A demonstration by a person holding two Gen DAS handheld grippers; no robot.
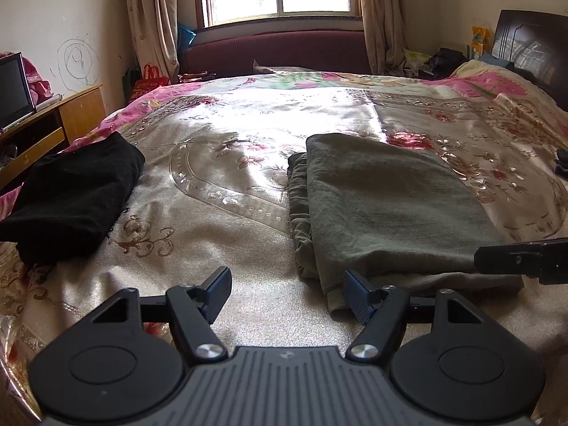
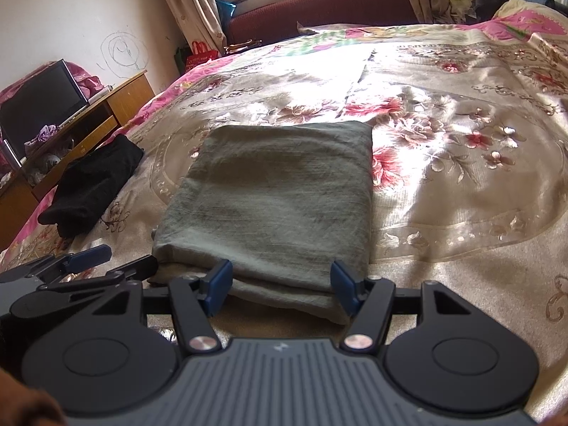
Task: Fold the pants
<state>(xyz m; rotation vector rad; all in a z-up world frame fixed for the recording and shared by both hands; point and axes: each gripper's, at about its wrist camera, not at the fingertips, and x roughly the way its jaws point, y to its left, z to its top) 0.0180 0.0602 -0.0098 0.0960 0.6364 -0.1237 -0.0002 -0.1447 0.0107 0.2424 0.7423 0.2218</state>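
Already folded into a thick rectangle, the grey-green pants (image 2: 273, 198) lie flat on the floral bedspread (image 2: 461, 184), filling the centre of the right wrist view and stretching from about six o'clock up toward twelve; in the left wrist view the same stack sits off at about two o'clock, its layered edges showing along the left side. By the look of it the folding is done or nearly so, with perhaps one more fold or a tidy-up left. The right gripper (image 2: 282, 284) has its blue-padded fingers spread wide at the near edge of the stack, one on each side of its near right part, gripping nothing; I take that as either just having let go or lining up to lift that edge. The left gripper (image 1: 289, 293) is likewise spread and empty, low over bare bedspread, its right finger just beside or touching the pants' near left corner, which would suit steadying or picking up that corner. At nine o'clock in both views a black garment (image 1: 71, 195) lies bunched, well apart from the pants, probably set aside so it does not interfere. Beyond the bed stand a dark red sofa (image 1: 277, 53) under the window and a wooden cabinet (image 1: 71, 113) at the left.
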